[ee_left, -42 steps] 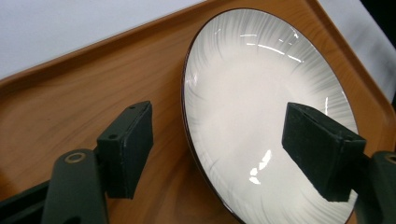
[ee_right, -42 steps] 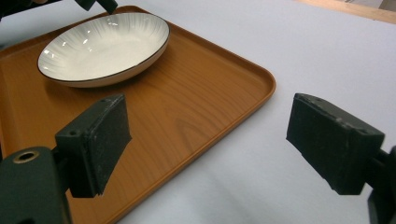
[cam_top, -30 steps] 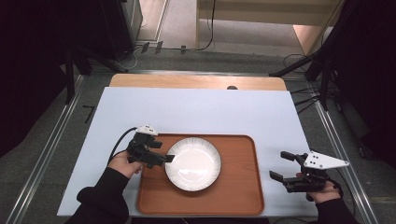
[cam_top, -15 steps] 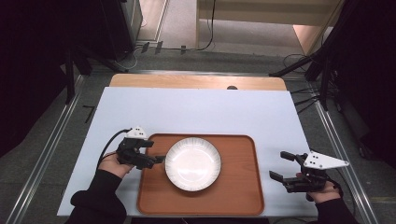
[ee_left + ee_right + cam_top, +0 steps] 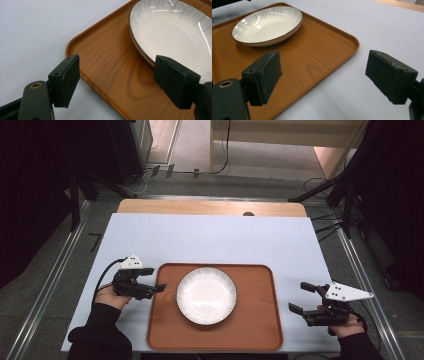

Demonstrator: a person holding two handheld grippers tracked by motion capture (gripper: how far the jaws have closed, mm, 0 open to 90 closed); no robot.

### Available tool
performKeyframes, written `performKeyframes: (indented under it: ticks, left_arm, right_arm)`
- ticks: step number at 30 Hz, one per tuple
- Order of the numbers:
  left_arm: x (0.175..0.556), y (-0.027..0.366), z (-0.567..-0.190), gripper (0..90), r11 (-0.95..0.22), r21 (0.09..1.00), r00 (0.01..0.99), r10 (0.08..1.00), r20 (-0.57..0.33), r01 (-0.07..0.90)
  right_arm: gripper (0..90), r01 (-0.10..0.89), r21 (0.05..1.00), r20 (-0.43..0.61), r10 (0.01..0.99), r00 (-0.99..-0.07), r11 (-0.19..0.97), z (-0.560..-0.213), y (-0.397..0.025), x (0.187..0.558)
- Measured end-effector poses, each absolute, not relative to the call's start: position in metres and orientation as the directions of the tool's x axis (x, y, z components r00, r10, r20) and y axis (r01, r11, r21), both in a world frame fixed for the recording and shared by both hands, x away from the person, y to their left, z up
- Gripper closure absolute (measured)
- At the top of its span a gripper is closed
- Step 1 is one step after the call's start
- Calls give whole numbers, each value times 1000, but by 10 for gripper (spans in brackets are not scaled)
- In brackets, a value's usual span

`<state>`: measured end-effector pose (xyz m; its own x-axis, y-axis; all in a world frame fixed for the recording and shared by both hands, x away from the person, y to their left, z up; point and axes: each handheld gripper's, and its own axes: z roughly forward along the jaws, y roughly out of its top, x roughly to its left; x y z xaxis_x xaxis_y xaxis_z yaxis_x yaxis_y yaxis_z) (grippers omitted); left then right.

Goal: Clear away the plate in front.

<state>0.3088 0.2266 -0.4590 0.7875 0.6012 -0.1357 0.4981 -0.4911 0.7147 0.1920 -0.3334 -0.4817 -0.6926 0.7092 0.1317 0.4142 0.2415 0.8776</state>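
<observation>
A pale blue worktop (image 5: pixel 210 237) is carrying the wooden tray (image 5: pixel 260 320) at its near edge, and your left gripper (image 5: pixel 159 287), fingers (image 5: pixel 65 80) spread wide and holding nothing, is straddling that tray's left rim. The white plate (image 5: pixel 206 295) is sitting in the tray's middle, just beyond those fingers and well apart from your right gripper (image 5: pixel 300 297), also wide and empty, which is hovering off the tray's right edge.

Plate (image 5: pixel 172 32) cut off at the upper right edge of the left gripper view, its near rim partly hidden behind one claw pad. Tray (image 5: pixel 317 50) cut off at the left and lower edges of the right gripper view.
</observation>
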Motion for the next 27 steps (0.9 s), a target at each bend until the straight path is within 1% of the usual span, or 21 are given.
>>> performKeyframes:
  ticks: [4,11,18,27]
  left_arm:
    - [308,232,-459,224,-490,713,782,610,-132,502]
    - [303,243,-457,224,-473,736,785,607,-127,485]
    - [298,257,-457,224,-442,750,769,624,-137,492]
    - [294,273,-456,224,-406,782,767,626,-139,473]
  right_arm:
    - [142,415,878,134,710,-691,239,-482,-333,192]
    - [142,413,878,130,712,-690,240,-482,-334,192]
    - [142,416,878,132,714,-687,237,-481,-334,192]
    - [141,415,879,132,717,-685,234,-481,-335,192]
